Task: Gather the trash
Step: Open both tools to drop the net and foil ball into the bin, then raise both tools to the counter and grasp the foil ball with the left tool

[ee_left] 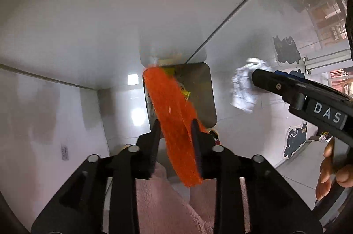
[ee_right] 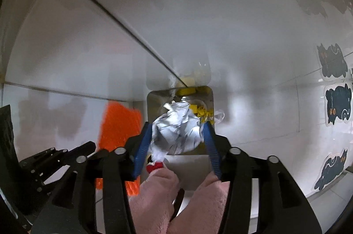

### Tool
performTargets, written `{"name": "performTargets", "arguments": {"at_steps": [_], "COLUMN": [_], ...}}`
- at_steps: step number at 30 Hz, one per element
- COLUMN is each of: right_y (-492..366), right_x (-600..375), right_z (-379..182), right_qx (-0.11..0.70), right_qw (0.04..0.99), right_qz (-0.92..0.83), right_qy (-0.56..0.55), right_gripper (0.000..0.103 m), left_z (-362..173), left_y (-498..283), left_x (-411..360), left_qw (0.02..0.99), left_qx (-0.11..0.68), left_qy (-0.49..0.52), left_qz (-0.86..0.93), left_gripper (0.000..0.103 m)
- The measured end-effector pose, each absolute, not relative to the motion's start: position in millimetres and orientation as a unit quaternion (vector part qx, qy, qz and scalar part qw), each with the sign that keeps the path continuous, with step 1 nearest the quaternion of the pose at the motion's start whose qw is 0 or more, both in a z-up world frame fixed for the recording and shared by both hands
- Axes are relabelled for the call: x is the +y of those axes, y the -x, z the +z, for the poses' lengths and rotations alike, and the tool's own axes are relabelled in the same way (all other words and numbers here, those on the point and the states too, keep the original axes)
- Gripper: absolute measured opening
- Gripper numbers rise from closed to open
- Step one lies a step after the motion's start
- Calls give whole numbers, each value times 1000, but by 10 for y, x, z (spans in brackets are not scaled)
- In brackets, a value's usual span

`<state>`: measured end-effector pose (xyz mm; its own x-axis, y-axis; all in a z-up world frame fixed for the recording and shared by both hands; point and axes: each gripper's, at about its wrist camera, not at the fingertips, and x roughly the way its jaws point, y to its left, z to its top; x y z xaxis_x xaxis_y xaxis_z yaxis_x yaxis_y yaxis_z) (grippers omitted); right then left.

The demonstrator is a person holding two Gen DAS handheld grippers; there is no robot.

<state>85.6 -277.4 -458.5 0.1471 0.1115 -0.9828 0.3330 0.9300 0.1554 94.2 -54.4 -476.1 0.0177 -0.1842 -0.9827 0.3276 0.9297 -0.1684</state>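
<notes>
Hovering both tongs over the metal bin | left tongs slack around orange mesh strip, long axis toward bin | right tongs loosened around crumpled paper, directly above opening, I judge.

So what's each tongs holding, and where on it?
Left tongs: orange mesh strip between the fingers mid-length, a gap showing, seemingly loose. Right tongs: crumpled white paper ball, pads at its sides; firm grip cannot be told.

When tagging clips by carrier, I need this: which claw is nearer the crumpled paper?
Right. The crumpled paper sits between the fingers of the right claw; the left claw is off to one side, around orange netting.
</notes>
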Motion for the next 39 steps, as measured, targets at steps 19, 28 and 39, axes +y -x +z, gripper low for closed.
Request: {"name": "performTargets", "arguments": {"at_steps": [19,28,39], "right_y": [-647,-542,-800], "right_x": [-2768,-2987,-3073], "right_z": [-3946,-3304,-2418], "right_qx": [619,573,499], "right_qw": [770,797,847], "right_qz": [-84,-92,-87], "right_qy": [-126,-166,-164], "right_gripper": [100,100,100], "left_z": [-3963,-3255,-2530], "left_y": [-943,-891,-1208], "left_x": [-290,-113,-89], "left_qw": [762,799,838], "left_qx": [625,580,523], "left_qy": [-55,-39,-37], "left_qz": [-161,-154,-148], "left_gripper": [92,95,95]}}
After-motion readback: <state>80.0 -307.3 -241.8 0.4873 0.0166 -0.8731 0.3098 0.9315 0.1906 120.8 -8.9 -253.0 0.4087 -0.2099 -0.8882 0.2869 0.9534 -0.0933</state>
